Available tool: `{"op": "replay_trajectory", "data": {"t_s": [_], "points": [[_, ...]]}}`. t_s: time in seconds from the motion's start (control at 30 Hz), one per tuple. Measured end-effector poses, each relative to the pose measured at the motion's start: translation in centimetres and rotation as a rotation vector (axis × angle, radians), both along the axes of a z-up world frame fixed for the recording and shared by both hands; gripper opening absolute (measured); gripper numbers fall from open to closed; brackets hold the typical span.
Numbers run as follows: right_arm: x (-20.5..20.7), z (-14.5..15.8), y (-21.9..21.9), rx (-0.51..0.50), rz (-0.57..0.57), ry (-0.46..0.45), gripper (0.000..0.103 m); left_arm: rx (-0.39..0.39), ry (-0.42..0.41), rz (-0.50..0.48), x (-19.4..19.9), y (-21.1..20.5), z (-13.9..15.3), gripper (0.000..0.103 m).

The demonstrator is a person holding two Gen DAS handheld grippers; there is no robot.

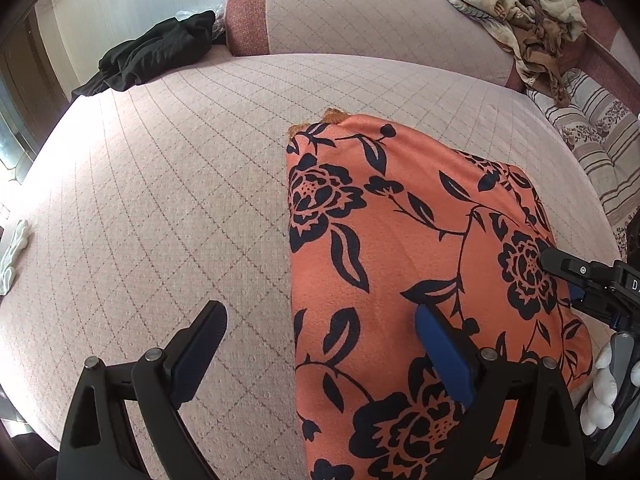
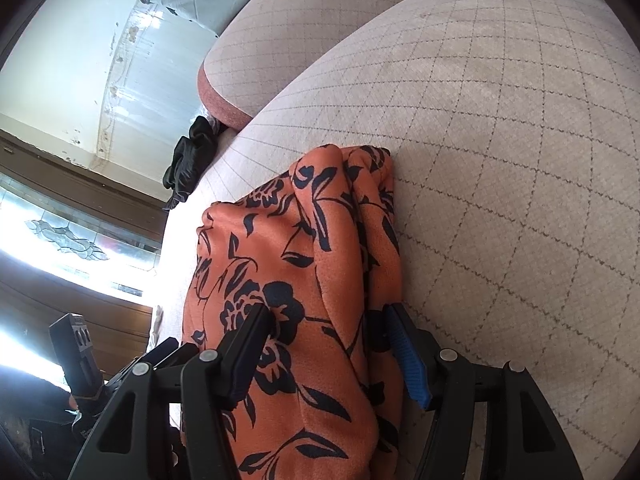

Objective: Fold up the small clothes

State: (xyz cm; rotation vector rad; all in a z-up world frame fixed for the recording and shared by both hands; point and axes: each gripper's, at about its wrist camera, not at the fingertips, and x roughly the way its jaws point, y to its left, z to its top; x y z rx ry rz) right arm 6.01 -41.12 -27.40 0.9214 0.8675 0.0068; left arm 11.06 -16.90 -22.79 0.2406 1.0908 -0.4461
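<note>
An orange garment with black flowers [image 1: 420, 260] lies folded on the pink quilted sofa seat [image 1: 160, 200]. My left gripper [image 1: 320, 332] is open; its right finger rests over the garment's near part, its left finger over bare seat. The right gripper shows at the right edge of the left wrist view [image 1: 576, 280], at the garment's right side. In the right wrist view the garment [image 2: 304, 280] lies bunched between my right gripper's [image 2: 328, 332] two fingers, which stand apart on either side of its thick edge.
A black garment [image 1: 156, 52] lies at the seat's far left by the backrest [image 1: 360, 12]. A crumpled floral cloth [image 1: 520, 12] sits on the backrest at right, with a striped cushion [image 1: 592, 140] below it. A white item [image 1: 14, 256] lies at the left edge.
</note>
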Motion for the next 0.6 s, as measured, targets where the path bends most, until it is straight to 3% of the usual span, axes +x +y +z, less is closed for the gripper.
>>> {"op": "replay_trajectory", "data": {"t_s": [0.13,0.27,0.37,0.5,0.6], "points": [[-0.4,0.2,-0.4,-0.006,-0.008,0.001,0.064,-0.028,0.041,-0.015,-0.1,0.0,0.1,0.095],[-1.5,0.2,-1.2,-0.019,-0.039,0.015,0.064,-0.1,0.15,-0.06,0.2,0.5,0.1,0.095],[-2.1,-0.8,-1.6,0.036,-0.044,0.04,0.065,-0.135,0.232,-0.096,0.6,1.0,-0.4,0.095],[-1.4,-2.0,-0.6,0.162,0.028,0.02,0.067,-0.166,0.315,-0.116,0.6,0.9,-2.3,0.095],[-0.9,-1.9,0.3,0.142,0.055,0.005,0.077,-0.218,0.383,-0.106,0.6,1.0,-3.7,0.095]]}}
